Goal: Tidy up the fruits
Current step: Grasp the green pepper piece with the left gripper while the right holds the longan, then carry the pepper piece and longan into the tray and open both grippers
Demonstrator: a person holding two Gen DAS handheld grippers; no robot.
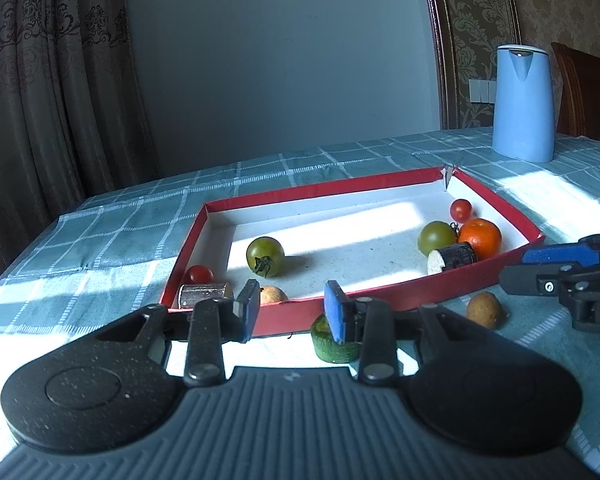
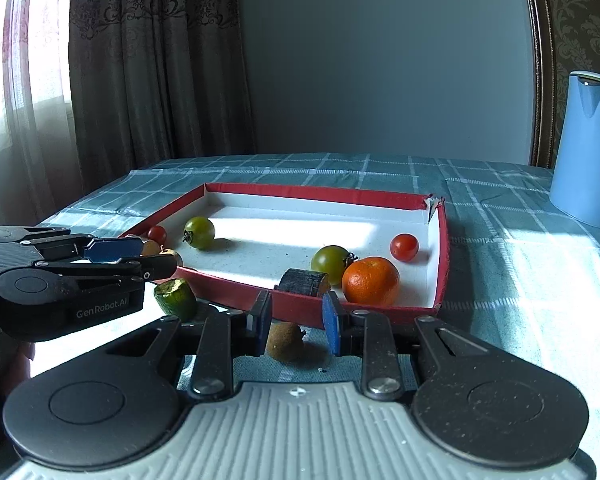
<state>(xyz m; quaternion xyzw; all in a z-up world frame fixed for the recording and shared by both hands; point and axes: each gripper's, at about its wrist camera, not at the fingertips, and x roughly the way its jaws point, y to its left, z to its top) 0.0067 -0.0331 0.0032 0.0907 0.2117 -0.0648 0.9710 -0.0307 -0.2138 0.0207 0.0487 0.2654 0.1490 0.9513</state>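
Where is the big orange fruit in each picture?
Left wrist view: the orange fruit sits at the right end of the red tray, beside a green tomato.
Right wrist view: the orange fruit lies right of centre, near the tray's front wall.
Shared landmark: the blue kettle, far right in both.

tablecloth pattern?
Teal with a white grid check; the tablecloth shows best in the right wrist view.

The surface (image 1: 340, 156) is covered by a teal checked cloth, crossed by sunlight. A plain grey wall (image 1: 280, 60) is flanked by patterned curtains (image 2: 152, 72) and damask wallpaper (image 1: 476, 12).
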